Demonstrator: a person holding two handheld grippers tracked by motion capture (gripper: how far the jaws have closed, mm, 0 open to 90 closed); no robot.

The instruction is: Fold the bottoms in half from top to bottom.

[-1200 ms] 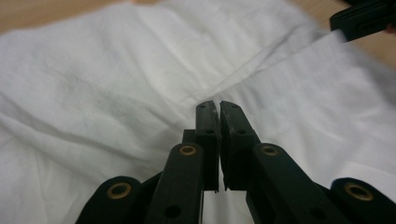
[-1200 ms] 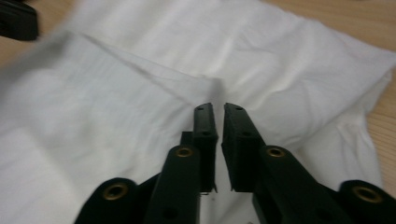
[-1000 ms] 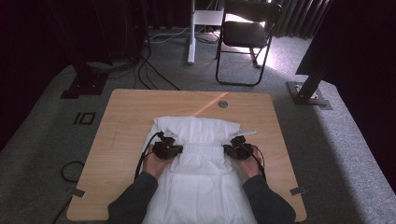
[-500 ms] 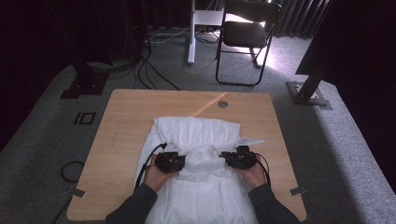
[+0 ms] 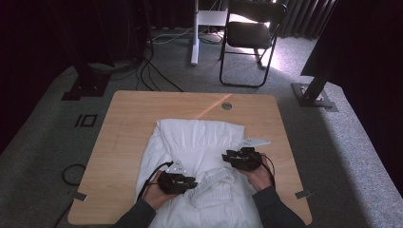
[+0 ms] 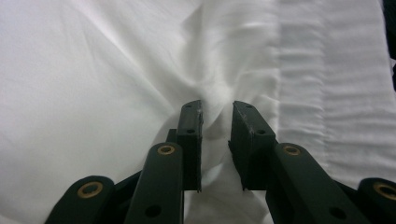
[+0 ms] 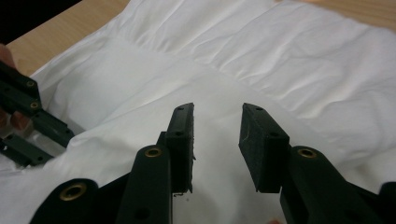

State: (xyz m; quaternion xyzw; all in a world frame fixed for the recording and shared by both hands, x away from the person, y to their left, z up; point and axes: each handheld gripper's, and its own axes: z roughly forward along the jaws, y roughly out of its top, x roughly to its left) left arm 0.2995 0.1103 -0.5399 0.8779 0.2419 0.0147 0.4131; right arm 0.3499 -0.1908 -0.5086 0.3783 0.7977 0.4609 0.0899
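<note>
White cloth (image 5: 199,156) lies spread on the wooden table (image 5: 123,133), on the side near the person, and its near end hangs over the table edge. A ribbed band of the cloth lies folded between the two hands. The left gripper (image 5: 189,182) rests on the cloth near this band; its jaws have just been opening, and a pinched ridge of cloth stands between them without being pressed. The right gripper (image 5: 232,158) is above the cloth, jaws apart and just opened, holding nothing.

Probably a recording studio: dark curtains (image 5: 43,42), floor cables (image 5: 157,71) (grey carpet), stand base (image 5: 313,92).
</note>
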